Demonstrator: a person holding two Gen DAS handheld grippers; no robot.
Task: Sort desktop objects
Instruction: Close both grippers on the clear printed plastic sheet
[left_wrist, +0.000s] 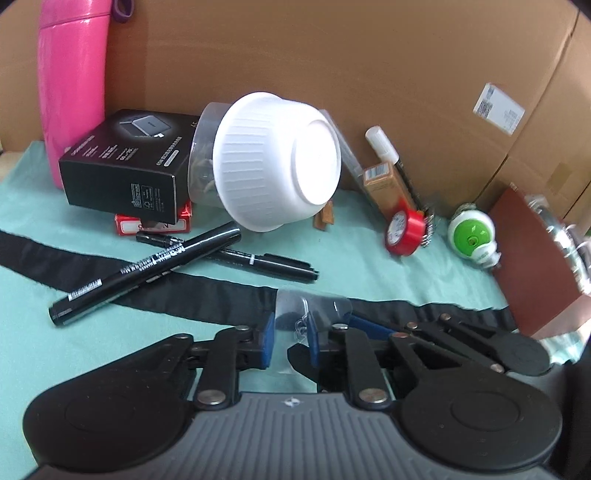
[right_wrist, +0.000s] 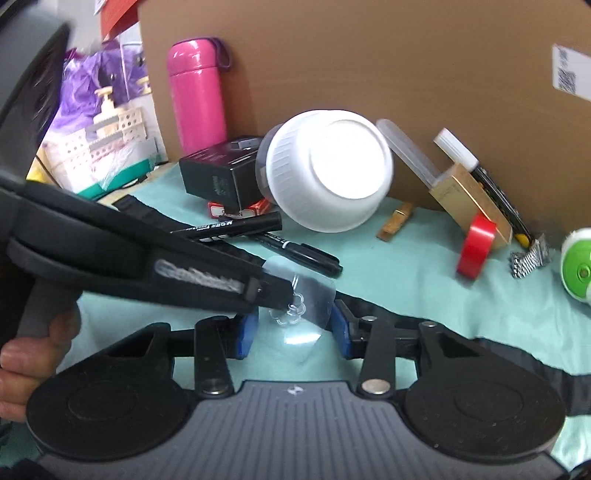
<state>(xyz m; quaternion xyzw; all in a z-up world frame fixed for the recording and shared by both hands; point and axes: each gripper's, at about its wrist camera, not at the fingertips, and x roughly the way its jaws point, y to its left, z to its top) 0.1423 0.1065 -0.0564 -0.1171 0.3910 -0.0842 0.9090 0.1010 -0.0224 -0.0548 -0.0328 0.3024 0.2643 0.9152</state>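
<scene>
Pinching one thin clear packet (right_wrist: 303, 314) from both sides, left gripper (left_wrist: 290, 334) jaws clamped, right gripper (right_wrist: 293, 332) jaws flanking it barely touching, risks slipping toward 6 o'clock.

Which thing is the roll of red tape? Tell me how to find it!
Start at the big cardboard box standing at the back of the green cloth. Look along its bottom edge to the right of the tipped white bowl. The red tape roll stands on edge against a slim tan box, the only bright red ring there.

Bright even light, glare on white bowl (right_wrist: 328, 177), fisheye-bent edges, blurred right side
</scene>
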